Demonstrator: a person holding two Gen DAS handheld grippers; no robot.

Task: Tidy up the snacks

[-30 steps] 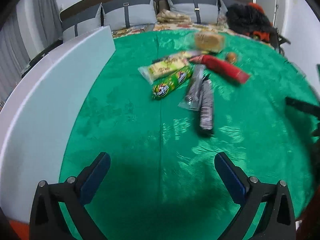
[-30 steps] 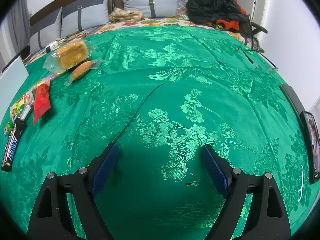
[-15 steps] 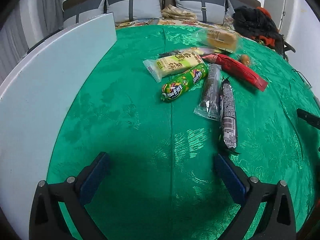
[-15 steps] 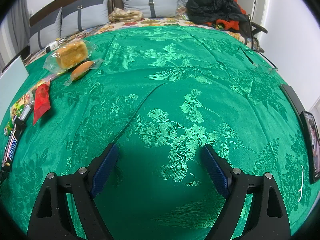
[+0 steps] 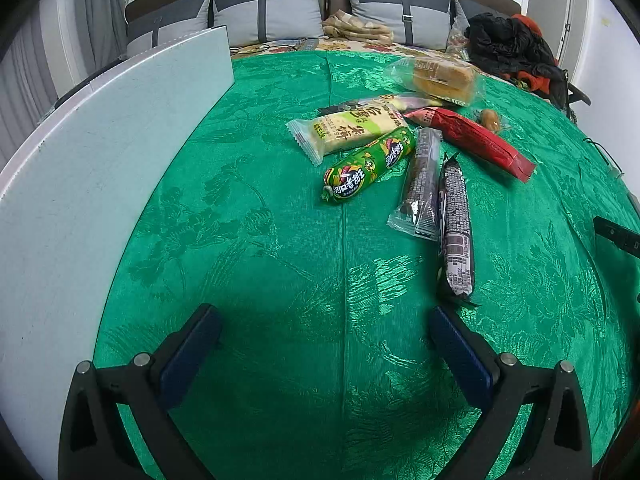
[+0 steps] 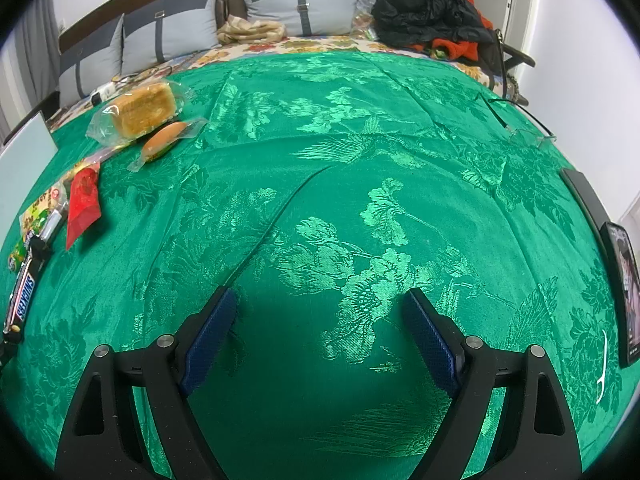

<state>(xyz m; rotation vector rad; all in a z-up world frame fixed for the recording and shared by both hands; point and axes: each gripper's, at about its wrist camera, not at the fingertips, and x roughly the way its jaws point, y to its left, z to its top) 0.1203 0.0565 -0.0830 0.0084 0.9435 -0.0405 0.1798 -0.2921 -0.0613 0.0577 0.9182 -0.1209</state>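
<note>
My left gripper (image 5: 324, 322) hangs wide open over the green cloth (image 5: 248, 240), nothing between its fingers. Ahead lie the snacks: a green sausage pack (image 5: 368, 164), a dark bar (image 5: 456, 232), a red packet (image 5: 476, 140). A white board (image 5: 80, 184) lies left.

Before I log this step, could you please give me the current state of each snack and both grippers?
Left gripper: open, empty, over bare cloth.
Right gripper: open, empty, over bare cloth.
Green sausage: sealed, lying flat.
Yellow wafer pack: sealed, flat, touching the sausage.
Red pack: sealed, flat.
Clear dark pack: sealed, flat.
Snickers bar: sealed, flat, beside the clear pack.
Cake: bagged.
Bun: wrapped.
</note>
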